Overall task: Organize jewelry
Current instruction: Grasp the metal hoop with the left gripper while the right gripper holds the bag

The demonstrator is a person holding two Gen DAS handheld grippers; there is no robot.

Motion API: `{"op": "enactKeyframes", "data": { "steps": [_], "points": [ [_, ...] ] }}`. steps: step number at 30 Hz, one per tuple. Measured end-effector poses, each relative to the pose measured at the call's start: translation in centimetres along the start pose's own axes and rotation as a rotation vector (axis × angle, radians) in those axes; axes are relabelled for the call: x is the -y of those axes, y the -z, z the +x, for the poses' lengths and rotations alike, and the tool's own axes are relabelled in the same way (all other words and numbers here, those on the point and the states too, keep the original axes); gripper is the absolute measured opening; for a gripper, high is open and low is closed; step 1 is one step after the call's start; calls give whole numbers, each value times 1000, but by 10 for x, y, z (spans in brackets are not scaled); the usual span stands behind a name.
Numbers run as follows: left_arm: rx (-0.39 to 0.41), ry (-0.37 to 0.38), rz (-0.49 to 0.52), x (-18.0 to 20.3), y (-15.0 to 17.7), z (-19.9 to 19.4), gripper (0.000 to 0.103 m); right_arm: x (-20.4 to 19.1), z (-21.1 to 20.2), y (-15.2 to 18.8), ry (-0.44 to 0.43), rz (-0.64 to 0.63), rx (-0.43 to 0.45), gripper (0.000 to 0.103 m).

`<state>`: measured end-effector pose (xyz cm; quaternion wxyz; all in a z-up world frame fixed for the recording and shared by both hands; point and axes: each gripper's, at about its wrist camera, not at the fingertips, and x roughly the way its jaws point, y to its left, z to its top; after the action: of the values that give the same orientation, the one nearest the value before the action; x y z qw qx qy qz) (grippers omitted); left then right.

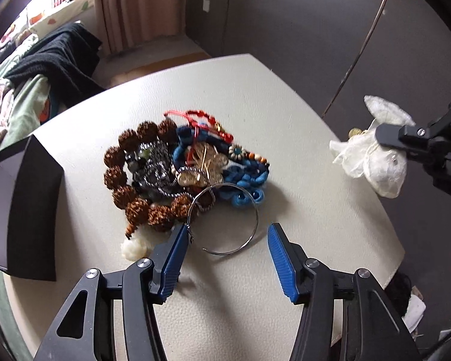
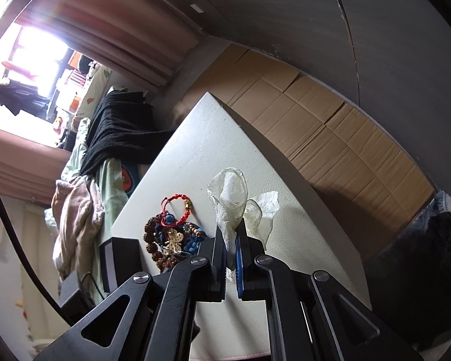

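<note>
From the left wrist camera, we see the left gripper with its blue-padded jaws spread apart, holding nothing. A thin silver wire hoop bangle lies on the cream leather-look tabletop between the fingertips, its clasp end just touching the left pad. Just beyond it sits the tangled pile of jewelry: brown seed beads, blue cord, red braid, a gold charm. A black box stands at the left. From the right wrist camera, we see the right gripper with jaws together, clamped on a sheer white organza pouch, the jewelry pile to its left.
</note>
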<state>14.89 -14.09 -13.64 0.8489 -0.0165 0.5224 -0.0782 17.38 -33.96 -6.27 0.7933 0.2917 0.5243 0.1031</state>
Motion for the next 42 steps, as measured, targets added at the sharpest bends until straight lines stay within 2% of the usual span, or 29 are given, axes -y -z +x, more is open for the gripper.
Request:
{"op": "enactKeyframes", "data": {
  "steps": [4, 8, 13, 15, 17, 18, 25, 30, 42],
  "points": [
    [16, -26, -22, 1, -2, 5, 59, -4, 1, 3, 1, -9, -2, 6],
    [28, -21, -26, 8, -4, 8, 73, -2, 2, 3, 4, -8, -9, 6],
    [52, -67, -8, 18, -4, 12, 75, -1, 2, 3, 8, -8, -9, 6],
    [57, -73, -11, 17, -4, 12, 72, -1, 2, 3, 8, -7, -9, 6],
    [63, -101, 2, 17, -4, 10, 53, -1, 2, 3, 8, -6, -9, 6],
    [64, -103, 4, 16, -4, 10, 52, -1, 2, 3, 8, -5, -8, 6],
    [57, -20, -52, -2, -4, -3, 52, -7, 2, 6, 9, -23, -7, 6],
    [123, -3, -91, -17, -7, -31, 52, -14, 2, 11, -3, -51, -5, 6],
    [268, 21, -240, -76, -5, -95, 52, -48, 2, 30, -97, -155, 31, 6]
  ]
}}
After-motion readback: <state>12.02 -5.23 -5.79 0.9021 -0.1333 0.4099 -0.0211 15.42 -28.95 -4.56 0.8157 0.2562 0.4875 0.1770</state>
